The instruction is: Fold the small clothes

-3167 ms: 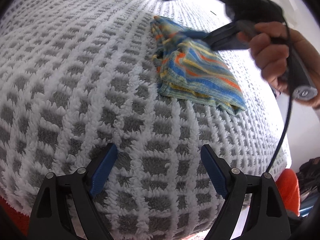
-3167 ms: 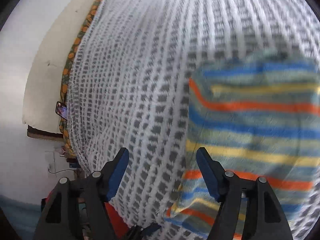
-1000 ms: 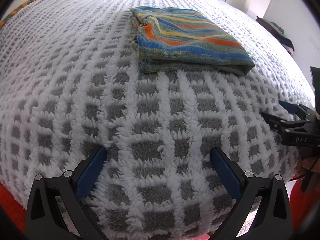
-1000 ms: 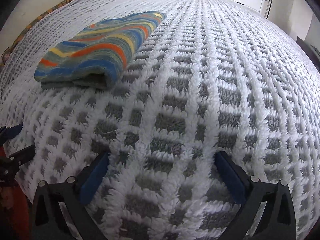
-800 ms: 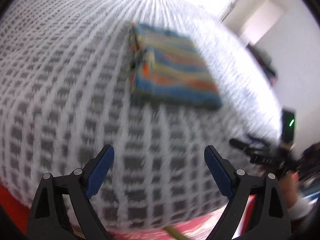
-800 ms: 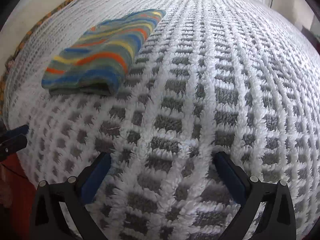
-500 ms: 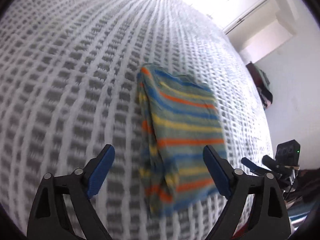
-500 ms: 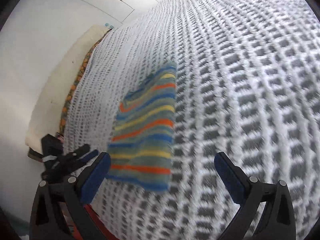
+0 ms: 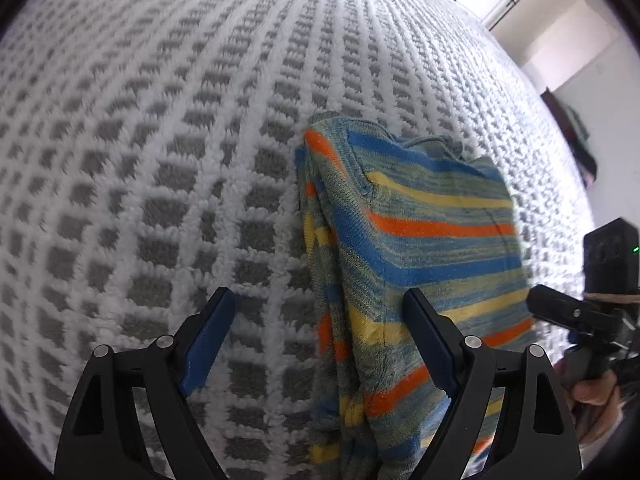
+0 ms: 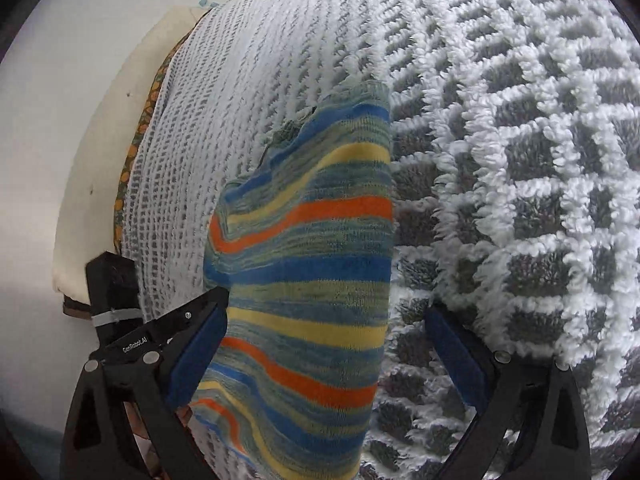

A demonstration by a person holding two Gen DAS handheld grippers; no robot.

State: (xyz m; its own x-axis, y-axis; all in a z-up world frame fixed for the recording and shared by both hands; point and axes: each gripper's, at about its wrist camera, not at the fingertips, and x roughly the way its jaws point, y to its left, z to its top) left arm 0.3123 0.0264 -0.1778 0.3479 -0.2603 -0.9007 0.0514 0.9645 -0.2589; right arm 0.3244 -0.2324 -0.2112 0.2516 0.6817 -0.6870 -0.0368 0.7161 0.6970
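Both of your grippers have swung in low over the folded striped garment [image 9: 420, 248], which a second ago sat well ahead of them near the far side of the bed and now fills the lower part of each wrist view. It lies folded on the white-and-grey waffle bedspread [image 9: 168, 152], its orange, blue and yellow bands running across, a loose layered edge on its left side.

Your left gripper [image 9: 316, 344] has its jaws spread wide: one blue pad over bare bedspread, the other over the striped knit, nothing pinched between them. At the right edge of that view you can see your right gripper [image 9: 568, 312] poking in beside the garment's far side, your hand [image 9: 592, 400] behind it.

From the right wrist view, your right gripper [image 10: 324, 360] is also spread wide, straddling the garment's near end with nothing clamped. Your left gripper [image 10: 176, 320] shows at the left, close against the cloth's edge. A cream headboard [image 10: 104, 152] stands beyond.
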